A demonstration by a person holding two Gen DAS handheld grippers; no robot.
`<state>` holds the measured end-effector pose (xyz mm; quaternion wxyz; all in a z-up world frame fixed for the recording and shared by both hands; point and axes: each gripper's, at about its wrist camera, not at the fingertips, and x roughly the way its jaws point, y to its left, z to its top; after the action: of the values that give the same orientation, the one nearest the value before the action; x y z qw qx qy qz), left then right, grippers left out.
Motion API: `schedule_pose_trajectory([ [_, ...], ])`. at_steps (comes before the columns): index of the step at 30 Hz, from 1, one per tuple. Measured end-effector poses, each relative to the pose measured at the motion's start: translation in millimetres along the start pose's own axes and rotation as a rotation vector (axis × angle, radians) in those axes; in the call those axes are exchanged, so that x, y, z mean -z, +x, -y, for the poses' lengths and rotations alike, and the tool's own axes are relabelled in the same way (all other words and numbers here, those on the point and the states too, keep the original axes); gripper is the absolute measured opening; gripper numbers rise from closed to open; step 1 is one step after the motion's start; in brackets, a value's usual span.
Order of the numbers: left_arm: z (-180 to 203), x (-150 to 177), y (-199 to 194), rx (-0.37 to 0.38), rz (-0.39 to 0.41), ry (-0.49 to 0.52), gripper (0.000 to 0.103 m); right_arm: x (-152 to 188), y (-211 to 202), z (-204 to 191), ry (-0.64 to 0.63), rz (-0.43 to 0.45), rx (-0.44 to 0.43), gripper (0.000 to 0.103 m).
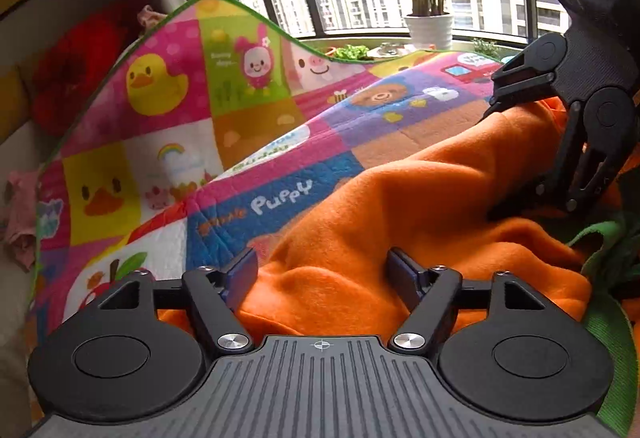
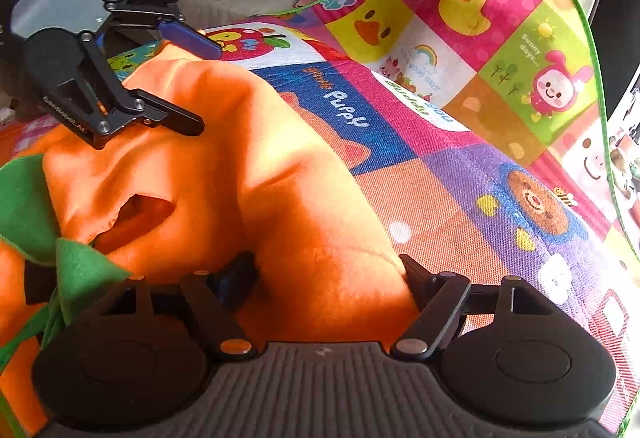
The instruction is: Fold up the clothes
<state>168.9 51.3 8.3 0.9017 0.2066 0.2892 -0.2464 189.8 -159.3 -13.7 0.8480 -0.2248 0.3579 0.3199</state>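
- A bunched orange fleece garment with green felt trim [image 1: 420, 206] is lying in rumpled ridges on a bright patchwork cartoon-print play mat [image 1: 168, 142] — not flat, not yet a tidy fold.
- The left gripper [image 1: 322, 274] is sitting with its jaws spread wide, straddling a raised ridge of the orange fleece; nothing is pinched between the blue-padded fingers [image 1: 244, 270].
- The right gripper [image 2: 328, 278] is likewise standing wide apart around a thick roll of the same cloth — cloth lying between the jaws, but no clamp on it.
- Judging by this, a grasp on the garment's near edge is being set up or just let go; the scene fits either.
- Any fold to come would call for both pairs of jaws closing on a single layer, not the whole bunch.
- No containers are showing except a white plant pot [image 1: 429, 30] by the window, holding a tall palm-like plant.
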Motion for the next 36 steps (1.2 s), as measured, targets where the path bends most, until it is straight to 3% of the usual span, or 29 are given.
schedule_pose_trajectory([
  [2, -4, 1, 7, 0.019, -0.01, -0.016, 0.09, 3, -4, -5, -0.013, 0.008, 0.006, 0.064],
  [7, -12, 5, 21, 0.061, -0.027, -0.058, 0.093, 5, -7, -23, -0.081, 0.048, 0.061, 0.046],
  [9, -11, 8, 20, 0.059, -0.014, -0.074, 0.081, 5, -7, -28, -0.113, 0.08, 0.085, 0.036],
  [14, 1, 0, 12, -0.001, 0.005, -0.064, 0.031, -6, -12, -29, -0.135, 0.132, 0.124, 0.021],
  [16, -5, -11, 7, -0.025, 0.02, -0.099, 0.022, -14, -20, -27, -0.143, 0.161, 0.154, 0.018],
  [20, -15, -35, -23, -0.061, 0.118, -0.141, 0.02, -20, -45, -34, -0.212, 0.236, 0.236, 0.016],
  [24, 10, -38, -63, -0.083, 0.196, -0.046, 0.02, 1, -69, -65, -0.368, 0.273, 0.316, 0.016],
  [27, 38, -23, -84, -0.079, 0.196, 0.044, 0.02, 33, -76, -94, -0.499, 0.266, 0.367, 0.016],
  [31, 75, 5, -93, -0.069, 0.137, 0.174, 0.021, 65, -72, -126, -0.558, 0.216, 0.346, 0.016],
  [36, 79, 12, -119, -0.032, 0.128, 0.127, 0.032, 89, -69, -155, -0.632, 0.2, 0.369, 0.016],
])
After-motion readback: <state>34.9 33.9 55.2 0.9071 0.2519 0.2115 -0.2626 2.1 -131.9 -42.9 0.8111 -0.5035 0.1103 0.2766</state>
